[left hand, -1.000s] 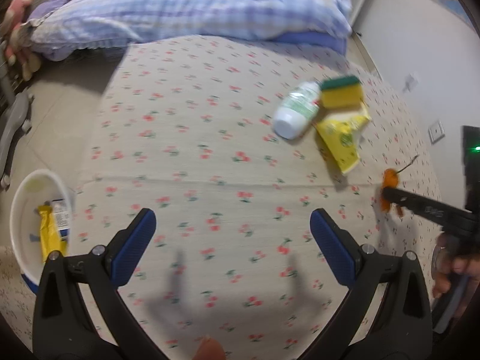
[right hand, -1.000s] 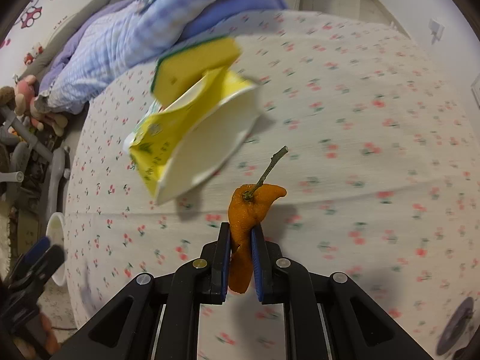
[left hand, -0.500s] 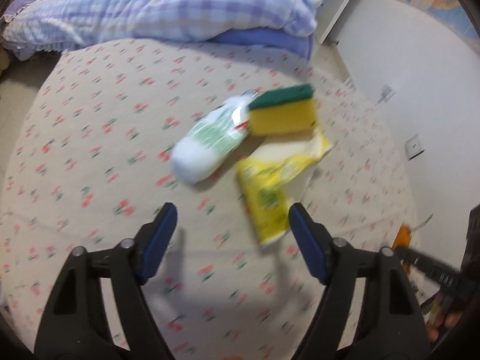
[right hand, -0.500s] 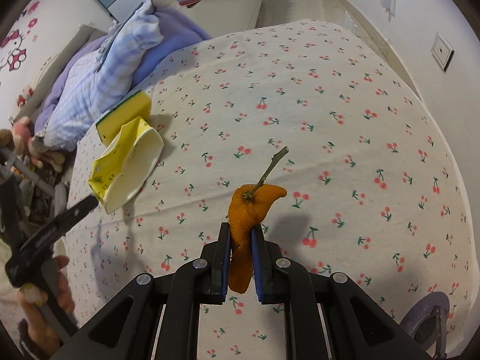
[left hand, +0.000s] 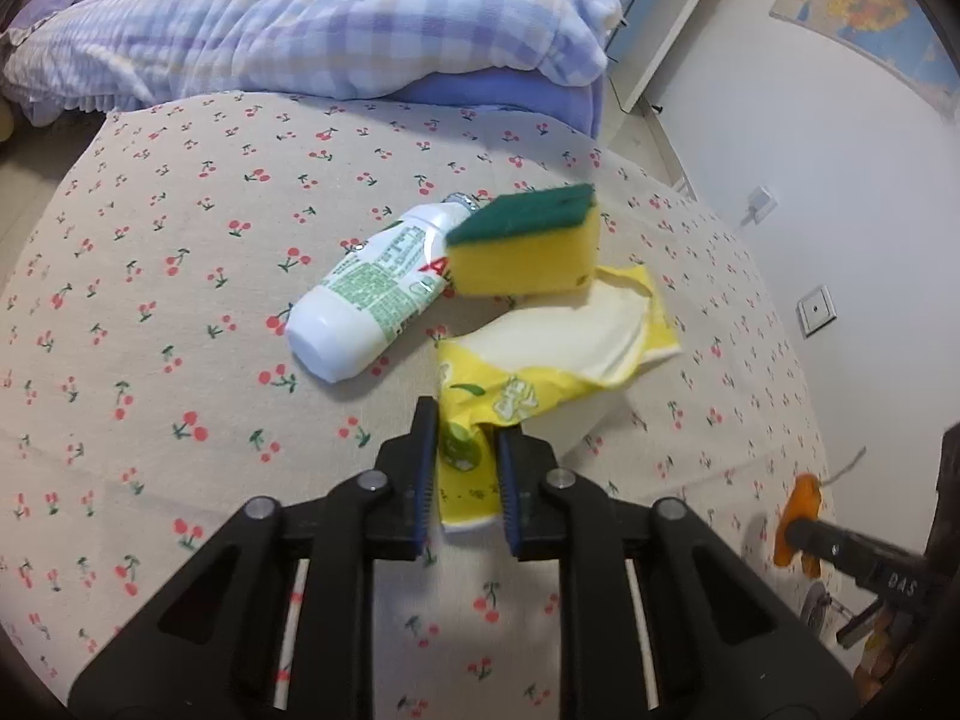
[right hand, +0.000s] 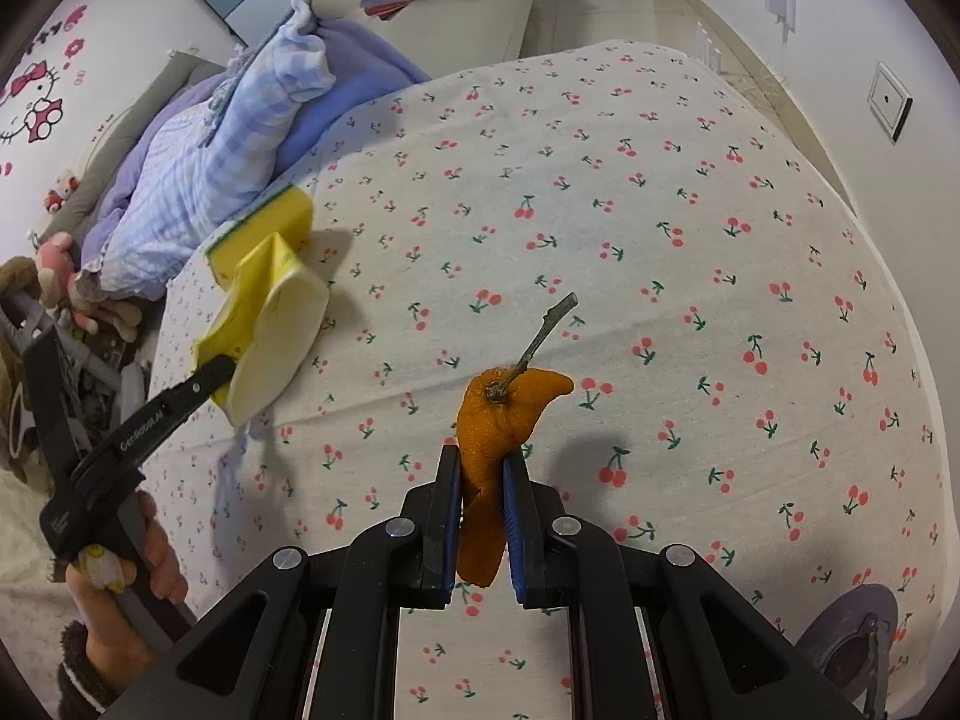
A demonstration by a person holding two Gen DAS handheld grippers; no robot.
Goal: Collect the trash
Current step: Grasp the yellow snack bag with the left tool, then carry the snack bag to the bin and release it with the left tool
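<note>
Here our left tongs have just been closing, and the 2 blue pads now pinch the near end of the crumpled yellow wrapper. The wrapper's far end, cream inside, sits beside a yellow sponge with a green scouring top. The sponge touches a white bottle with green print, which lies on its side on the cherry-print bed sheet. Our right tongs are pressed together on a strip of orange peel, whose stem juts up and away above the sheet. In the right wrist view the left tongs show at the left edge, gripping the wrapper's corner, with our left hand around the handle below. Beyond the sheet, a folded purple checked quilt lies at the far end of the bed, and a white wall with sockets runs along the right.
</note>
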